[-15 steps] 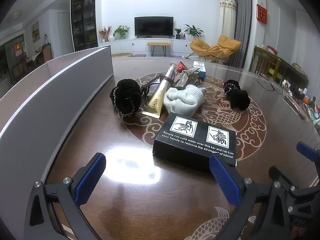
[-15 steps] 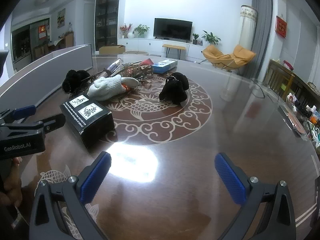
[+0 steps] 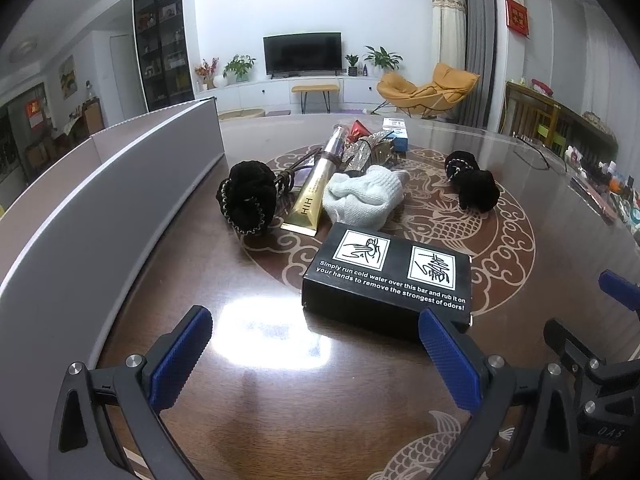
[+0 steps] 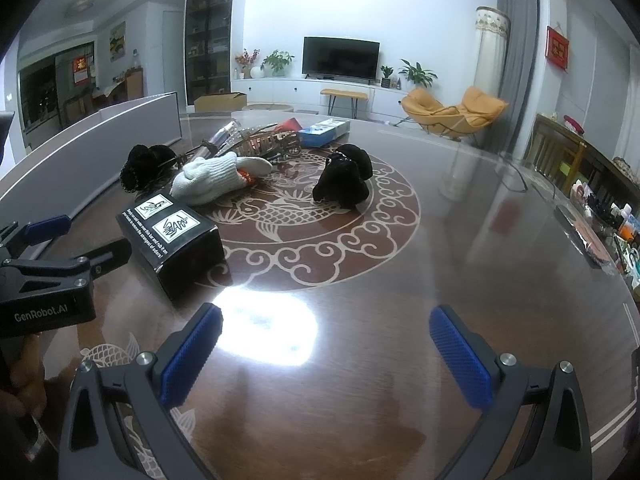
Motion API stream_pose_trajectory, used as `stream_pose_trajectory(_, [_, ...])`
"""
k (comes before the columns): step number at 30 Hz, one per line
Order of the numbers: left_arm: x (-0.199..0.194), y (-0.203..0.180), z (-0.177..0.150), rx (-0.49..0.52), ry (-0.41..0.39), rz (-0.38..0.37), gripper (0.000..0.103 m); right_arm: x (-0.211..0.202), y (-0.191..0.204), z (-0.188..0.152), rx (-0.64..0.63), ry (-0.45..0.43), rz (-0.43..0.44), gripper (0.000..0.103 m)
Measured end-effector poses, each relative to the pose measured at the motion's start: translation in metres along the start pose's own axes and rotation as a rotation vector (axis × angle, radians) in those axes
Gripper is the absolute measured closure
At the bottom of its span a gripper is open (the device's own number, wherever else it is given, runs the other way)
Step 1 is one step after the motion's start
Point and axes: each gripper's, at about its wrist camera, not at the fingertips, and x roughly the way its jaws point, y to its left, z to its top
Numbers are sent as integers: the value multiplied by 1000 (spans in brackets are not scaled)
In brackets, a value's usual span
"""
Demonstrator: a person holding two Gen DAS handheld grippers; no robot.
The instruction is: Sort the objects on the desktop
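Observation:
A black box with white printed text lies on the brown table just beyond my open, empty left gripper; the box also shows in the right wrist view. Behind it lie a white knit glove, a gold tube, a black scrunchie at left and a second black scrunchie at right. My right gripper is open and empty over bare table, with that second scrunchie further ahead.
A long grey box wall runs along the left side of the table. A shiny hair clip, a red packet and a small blue box lie at the back. Small clutter sits at the right edge.
Both grippers have edged very slightly forward; the objects have not moved.

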Motion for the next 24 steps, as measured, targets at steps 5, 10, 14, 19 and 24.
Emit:
stream_pose_trajectory(5, [2,2,0,-10,5,-5,0,-1,-2,0,7,-1,-2,0])
stream_pose_trajectory(10, [2,2,0,-12,5,-5,0,-1,-2,0,7,-1,-2,0])
stream_pose_trajectory(14, [2,2,0,-12,6,-5,0,-1,-2,0,8,-2,-2,0])
stream_pose_trajectory(19, [2,3,-1,-17,7,-7,0,-1,-2,0,7,-2,-2,0])
stream_pose_trajectory(24, [3,5,-1,-31,13,-13,0,-1,-2,0,8,-2,-2,0])
